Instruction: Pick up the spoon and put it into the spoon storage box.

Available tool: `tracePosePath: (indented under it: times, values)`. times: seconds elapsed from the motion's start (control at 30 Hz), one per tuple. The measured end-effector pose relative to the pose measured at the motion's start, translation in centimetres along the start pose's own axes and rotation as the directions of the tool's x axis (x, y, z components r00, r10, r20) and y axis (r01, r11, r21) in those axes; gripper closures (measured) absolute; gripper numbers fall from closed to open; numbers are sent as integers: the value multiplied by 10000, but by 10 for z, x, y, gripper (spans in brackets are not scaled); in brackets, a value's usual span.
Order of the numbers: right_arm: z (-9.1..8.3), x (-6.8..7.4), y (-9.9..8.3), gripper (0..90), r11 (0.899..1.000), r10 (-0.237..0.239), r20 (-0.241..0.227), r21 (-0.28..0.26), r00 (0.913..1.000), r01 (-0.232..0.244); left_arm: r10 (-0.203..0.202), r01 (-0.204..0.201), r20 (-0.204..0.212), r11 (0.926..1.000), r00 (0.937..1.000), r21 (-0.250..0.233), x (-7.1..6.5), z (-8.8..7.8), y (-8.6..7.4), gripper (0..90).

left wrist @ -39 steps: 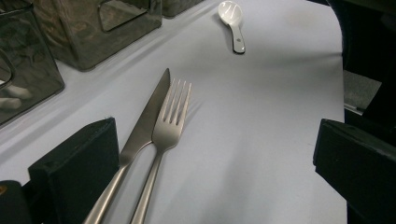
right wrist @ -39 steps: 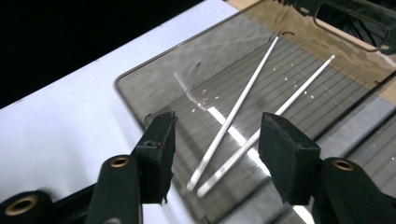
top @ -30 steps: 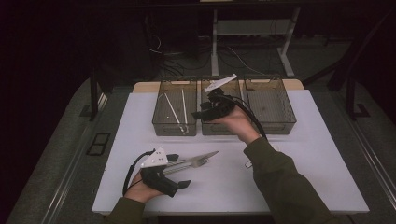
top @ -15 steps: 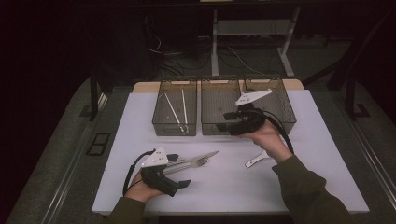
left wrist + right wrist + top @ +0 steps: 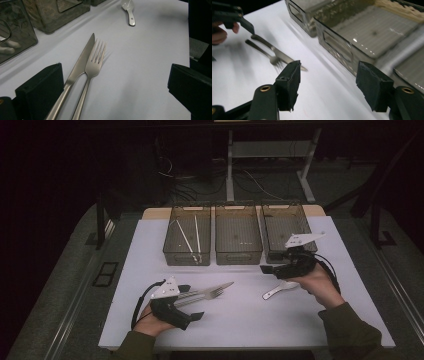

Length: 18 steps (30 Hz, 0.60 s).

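Note:
A steel fork and knife lie side by side on the white table. They lie between the open jaws of my left gripper, and neither pad presses on them. The left gripper view shows the fork and knife with my left gripper set wide around their handles. My right gripper hovers in front of the right bin, just above a white spoon. Its jaws have just been opening, and nothing is between them.
Three clear bins stand in a row at the back: the left bin holds chopsticks, the middle bin looks empty. The spoon lies far ahead of the left gripper. Beyond the table's edges the floor is dark.
My right gripper has moved right and down, from over the middle bin to in front of the right bin above the spoon. The left gripper, fork and knife have not moved.

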State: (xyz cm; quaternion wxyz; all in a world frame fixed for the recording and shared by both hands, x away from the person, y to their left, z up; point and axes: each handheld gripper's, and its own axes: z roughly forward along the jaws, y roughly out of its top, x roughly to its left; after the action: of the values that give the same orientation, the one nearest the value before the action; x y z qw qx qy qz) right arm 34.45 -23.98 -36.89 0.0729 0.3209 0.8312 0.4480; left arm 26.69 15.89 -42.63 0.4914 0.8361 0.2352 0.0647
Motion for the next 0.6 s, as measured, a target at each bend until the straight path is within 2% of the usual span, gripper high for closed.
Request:
tracePosePath:
  times: [0.2,0.4,0.6]
  values:
    - [-19,-11,-22,361,9999,132,259,75,9996,-134,-33,32,-55,10000,10000,-13,1,-1,0,0]
    - [-28,-25,-43,374,9989,309,895,325,9955,-340,-27,27,-108,10000,9999,3,1,-1,-1,0]
    - [-27,-37,-57,481,9959,585,1473,591,9874,-678,7,-7,-70,10000,10000,34,1,0,-1,0]
